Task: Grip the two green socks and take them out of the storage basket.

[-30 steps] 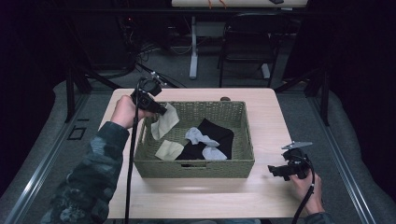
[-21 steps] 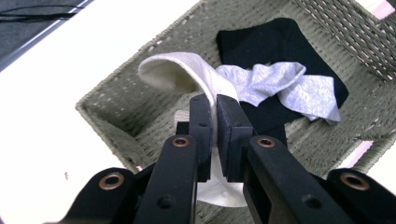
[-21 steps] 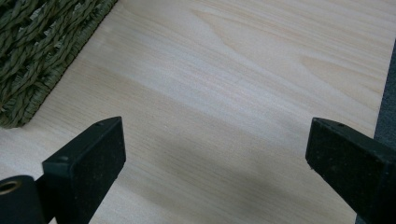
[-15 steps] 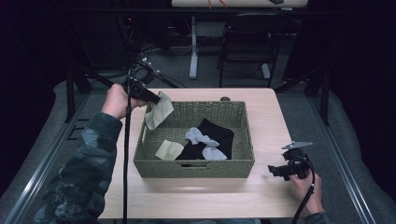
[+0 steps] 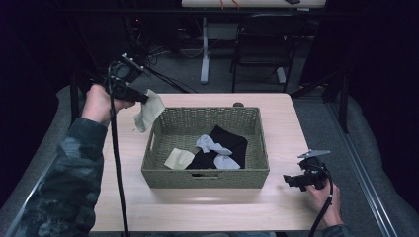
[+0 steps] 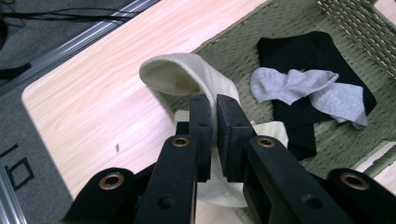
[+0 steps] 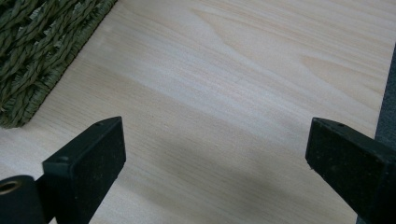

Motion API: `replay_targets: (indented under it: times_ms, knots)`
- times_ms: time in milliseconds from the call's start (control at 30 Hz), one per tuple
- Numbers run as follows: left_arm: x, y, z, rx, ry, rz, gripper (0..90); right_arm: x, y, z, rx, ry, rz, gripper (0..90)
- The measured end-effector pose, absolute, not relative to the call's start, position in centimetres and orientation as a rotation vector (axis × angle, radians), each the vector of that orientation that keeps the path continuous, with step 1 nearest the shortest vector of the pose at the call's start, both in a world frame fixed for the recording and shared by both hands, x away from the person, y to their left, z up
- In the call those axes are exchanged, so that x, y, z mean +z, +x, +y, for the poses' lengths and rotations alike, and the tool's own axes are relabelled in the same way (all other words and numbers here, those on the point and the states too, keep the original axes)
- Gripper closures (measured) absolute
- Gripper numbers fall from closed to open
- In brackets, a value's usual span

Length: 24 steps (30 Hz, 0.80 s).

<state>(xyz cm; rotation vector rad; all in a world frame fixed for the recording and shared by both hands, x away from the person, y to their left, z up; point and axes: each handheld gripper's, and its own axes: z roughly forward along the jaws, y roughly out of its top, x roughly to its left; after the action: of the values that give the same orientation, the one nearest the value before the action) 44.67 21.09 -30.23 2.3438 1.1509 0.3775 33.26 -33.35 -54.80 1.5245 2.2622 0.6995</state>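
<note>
Cream sock [image 5: 148, 110] is now hanging clear of the basket [image 5: 205, 177] over the surface [image 5: 118, 163], because you are lifting it with the left gripper [image 5: 140, 98], fingers pinching it, while your right gripper [image 5: 291, 181] is waiting with fingers spread.

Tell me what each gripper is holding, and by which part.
The left gripper is shut on a cream sock, pinching a fold partway along it, the open cuff looping above. The right gripper is open and holds nothing.
</note>
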Motion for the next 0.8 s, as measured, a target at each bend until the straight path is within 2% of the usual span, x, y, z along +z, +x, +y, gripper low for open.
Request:
replay_targets:
  times_ms: [300, 800]
  knots:
    - [-30.1, 43.8, 25.3, 0.405, 2.285, 1.241, 85.1, -54.8, 33.3, -33.3, 0.697, 1.523, 2.264, 4.1]
    - [-33.7, 43.2, 29.7, 0.379, 2.265, 1.386, 85.1, -54.8, 33.3, -33.3, 0.693, 1.526, 2.266, 4.1]
